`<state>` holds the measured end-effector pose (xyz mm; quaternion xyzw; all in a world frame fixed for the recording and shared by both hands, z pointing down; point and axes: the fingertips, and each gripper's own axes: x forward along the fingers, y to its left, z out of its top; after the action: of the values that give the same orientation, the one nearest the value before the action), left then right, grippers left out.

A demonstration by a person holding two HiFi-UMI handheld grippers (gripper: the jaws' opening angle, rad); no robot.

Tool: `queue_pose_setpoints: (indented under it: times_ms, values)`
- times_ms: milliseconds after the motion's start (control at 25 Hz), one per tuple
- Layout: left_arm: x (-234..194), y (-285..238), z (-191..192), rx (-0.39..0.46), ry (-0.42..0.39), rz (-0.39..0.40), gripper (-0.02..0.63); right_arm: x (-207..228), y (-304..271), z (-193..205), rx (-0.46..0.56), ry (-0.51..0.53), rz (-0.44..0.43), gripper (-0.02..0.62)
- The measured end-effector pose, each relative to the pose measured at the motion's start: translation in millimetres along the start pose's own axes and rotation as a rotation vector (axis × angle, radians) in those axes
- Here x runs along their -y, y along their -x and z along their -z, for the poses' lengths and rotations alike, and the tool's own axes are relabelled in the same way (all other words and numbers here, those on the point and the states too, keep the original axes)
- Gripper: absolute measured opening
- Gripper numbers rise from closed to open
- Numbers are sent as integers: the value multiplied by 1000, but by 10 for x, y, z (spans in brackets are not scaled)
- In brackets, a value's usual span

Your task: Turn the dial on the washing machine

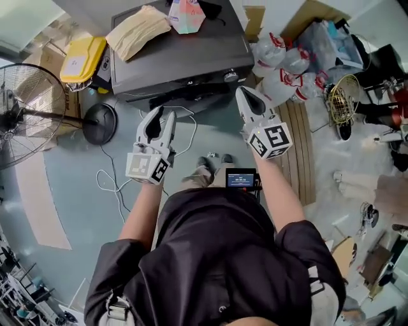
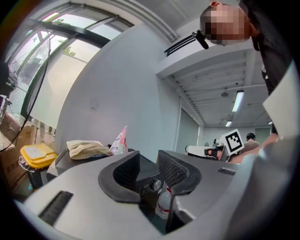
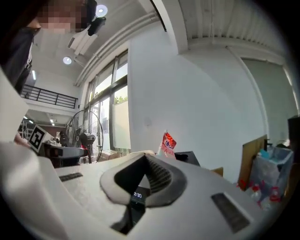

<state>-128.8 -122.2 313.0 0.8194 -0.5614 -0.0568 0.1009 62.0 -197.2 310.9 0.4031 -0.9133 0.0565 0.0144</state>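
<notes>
Dark grey washing machine (image 1: 185, 60) on a pale blue-grey floor (image 1: 76, 191).
Its dial (image 1: 230, 77) is silver; the cloth (image 1: 137, 30) on top is beige, the printed bag (image 1: 187, 16) pink and white. The left gripper (image 1: 162, 114) and right gripper (image 1: 243, 90) are white, with black ribbed pads (image 2: 126, 173) and black-and-white square-marker cubes. The bin lid (image 1: 83, 57) is yellow, the fan (image 1: 25, 108) black, the bottles' (image 1: 280, 63) labels red and white.

**Items obscured or incomplete**

- Washing machine (image 1: 185, 57): rear cut off by the top edge.
- Dial (image 1: 231, 77): markings too small to read.
- Fan (image 1: 25, 108): cropped at the left edge.
- Lit display (image 3: 137, 195): largely hidden behind the closed right claw (image 3: 145, 161).
</notes>
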Motion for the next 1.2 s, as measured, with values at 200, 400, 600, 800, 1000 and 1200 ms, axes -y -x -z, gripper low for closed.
queue_pose_setpoints:
  times_ms: [200, 400, 600, 800, 1000, 1200]
  values:
    - [3, 224, -375, 73, -18, -15, 59, -160, 341, -363, 42, 92, 51, 2]
    - [191, 434, -424, 99, -30, -43, 30, -116, 789, -350, 56, 70, 104, 2]
    - [452, 749, -355, 99, -31, -92, -5, -124, 1226, -240, 37, 89, 95, 2]
    - [913, 1100, -167, 69, -29, -118, -5, -178, 1775, -102, 27, 45, 76, 2]
    - [1315, 1482, 94, 36, -19, -139, -5, -380, 2254, 58, 33, 27, 64, 2]
    - [1502, 1912, 376, -17, -8, -172, -5, -701, 2626, 313, -3, -28, 40, 2]
